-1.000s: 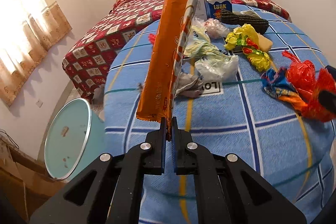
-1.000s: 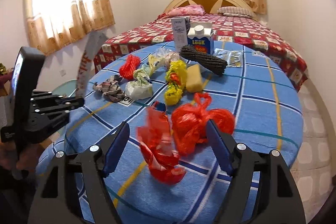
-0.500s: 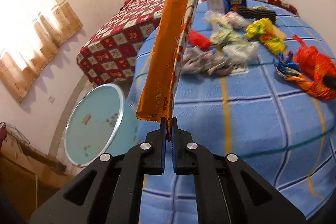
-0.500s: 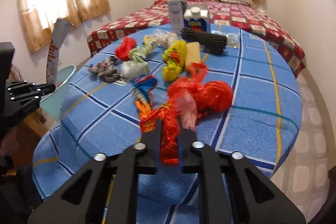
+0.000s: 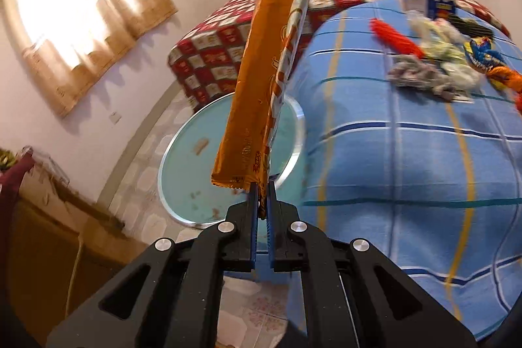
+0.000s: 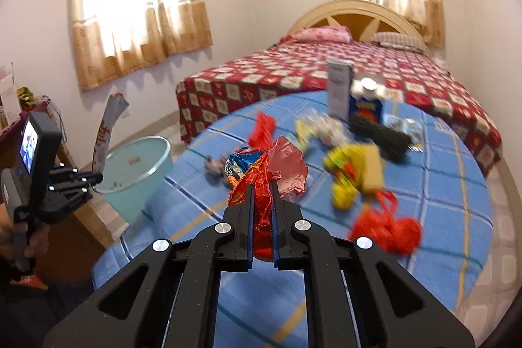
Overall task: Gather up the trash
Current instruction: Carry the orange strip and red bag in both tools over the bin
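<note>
Two loads: each hand-held gripper carries one piece of trash.
Left hand-held gripper [image 5: 261, 201]: clamped on the bottom seam of the long orange wrapper [image 5: 261, 67], which stands upright; a second ago it was over the surface [image 5: 407, 172], now it hangs over the bin [image 5: 182, 185].
Right hand-held gripper [image 6: 261, 201]: its jaws have just been closing and now pinch the crumpled red wrapper [image 6: 270, 181], lifted off the cloth.
Meaning: the orange wrapper looks ready to drop; the red one likely goes next.
Bin: pale blue, open, on the floor just beside the surface; only a few small scraps show inside.
Left on surface: red bag [image 6: 388, 225], yellow wrapper [image 6: 345, 178], milk carton [image 6: 365, 101], more bits.
</note>
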A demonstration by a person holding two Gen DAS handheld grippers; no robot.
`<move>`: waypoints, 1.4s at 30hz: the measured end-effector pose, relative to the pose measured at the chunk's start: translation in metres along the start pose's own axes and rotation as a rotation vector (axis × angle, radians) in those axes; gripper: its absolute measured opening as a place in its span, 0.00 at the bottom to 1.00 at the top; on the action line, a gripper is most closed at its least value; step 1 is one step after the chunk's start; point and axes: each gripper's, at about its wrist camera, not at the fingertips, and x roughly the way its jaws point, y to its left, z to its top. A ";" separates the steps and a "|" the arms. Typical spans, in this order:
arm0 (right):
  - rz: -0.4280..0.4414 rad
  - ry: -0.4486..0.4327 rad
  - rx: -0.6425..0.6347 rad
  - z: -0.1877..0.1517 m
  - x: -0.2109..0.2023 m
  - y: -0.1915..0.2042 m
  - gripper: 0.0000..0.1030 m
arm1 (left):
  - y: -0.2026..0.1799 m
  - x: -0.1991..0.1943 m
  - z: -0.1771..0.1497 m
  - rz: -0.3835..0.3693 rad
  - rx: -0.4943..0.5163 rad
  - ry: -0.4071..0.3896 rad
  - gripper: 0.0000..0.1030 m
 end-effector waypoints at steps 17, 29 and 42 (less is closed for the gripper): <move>0.142 0.016 -0.113 0.052 0.095 0.078 0.09 | 0.065 0.046 -0.004 0.093 -0.140 0.113 0.04; 0.190 0.047 -0.201 0.068 0.147 0.131 0.09 | 0.098 0.052 -0.003 0.135 -0.199 0.123 0.04; 0.205 0.083 -0.285 0.071 0.189 0.167 0.09 | 0.110 0.053 -0.003 0.154 -0.220 0.126 0.04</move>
